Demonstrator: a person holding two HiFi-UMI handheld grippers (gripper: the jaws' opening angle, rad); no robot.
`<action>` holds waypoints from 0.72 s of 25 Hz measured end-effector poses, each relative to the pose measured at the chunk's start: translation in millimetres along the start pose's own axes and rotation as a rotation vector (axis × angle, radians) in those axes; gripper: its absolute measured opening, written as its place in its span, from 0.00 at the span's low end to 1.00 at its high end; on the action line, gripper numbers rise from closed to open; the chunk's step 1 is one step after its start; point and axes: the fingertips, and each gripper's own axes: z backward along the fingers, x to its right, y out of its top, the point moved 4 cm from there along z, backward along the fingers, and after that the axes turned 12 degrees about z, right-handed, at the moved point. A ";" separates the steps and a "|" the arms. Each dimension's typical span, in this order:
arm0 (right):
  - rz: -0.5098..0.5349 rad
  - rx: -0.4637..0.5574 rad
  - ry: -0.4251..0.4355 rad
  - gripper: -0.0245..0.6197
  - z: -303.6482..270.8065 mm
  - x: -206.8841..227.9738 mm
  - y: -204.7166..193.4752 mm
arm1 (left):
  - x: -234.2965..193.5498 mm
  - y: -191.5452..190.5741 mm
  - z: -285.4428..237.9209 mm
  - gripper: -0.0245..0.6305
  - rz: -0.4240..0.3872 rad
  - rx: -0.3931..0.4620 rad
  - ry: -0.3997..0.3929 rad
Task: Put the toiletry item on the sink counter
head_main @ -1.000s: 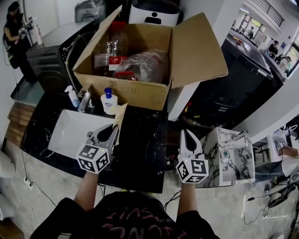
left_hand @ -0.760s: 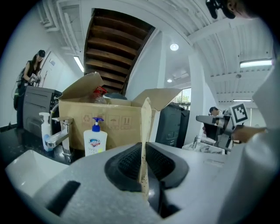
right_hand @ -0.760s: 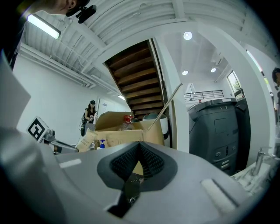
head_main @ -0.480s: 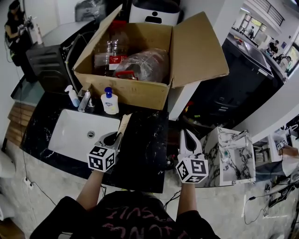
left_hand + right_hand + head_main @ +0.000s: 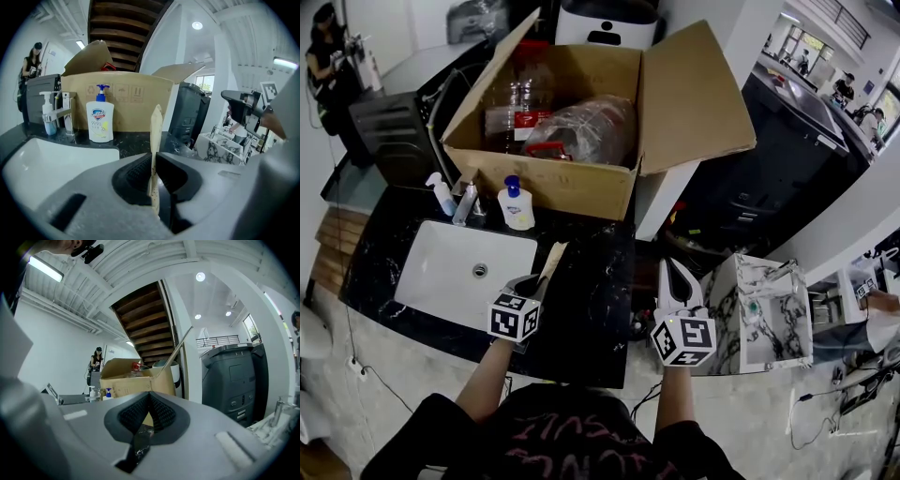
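- Left claw: pressed onto a flat beige packet, pinched edge-on low down, the upper end free and leaning toward the cardboard box.
- Right claw: pressed together, nothing between the pads, out past the right edge of the worktop, between it and a white marbled stand.
- Packet held above the dark strip of worktop just right of the rim of the sink; whether its lower end touches the stone cannot be told.
- Open room: a bare strip from the sink's right rim to the worktop's right edge, closed at the back by the box front, with the front edge close under the left claw's marker cube.
- Back-left corner crowded: bottles and tap in a row between sink and box.
- Count: two claws, one packet, one sink, one tap, one open box, and two pump bottles, one larger with a blue top and one smaller.
- Since a second ago: left claw and packet drawn back from over the sink's right rim, toward the person and rightward, onto the dark strip. Right claw barely shifted, bottles and box unmoved.
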 end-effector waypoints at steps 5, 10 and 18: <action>0.002 -0.008 0.007 0.06 -2.6 1.0 -2.9 | -5.4 -16.7 -11.3 0.08 0.050 -0.053 0.005; 0.002 -0.013 0.006 0.06 -2.5 2.0 -5.0 | -10.4 -25.2 -20.9 0.09 0.045 -0.096 0.028; 0.009 -0.027 -0.003 0.06 1.0 6.0 -8.2 | -11.2 -35.4 -26.7 0.10 0.007 -0.128 0.044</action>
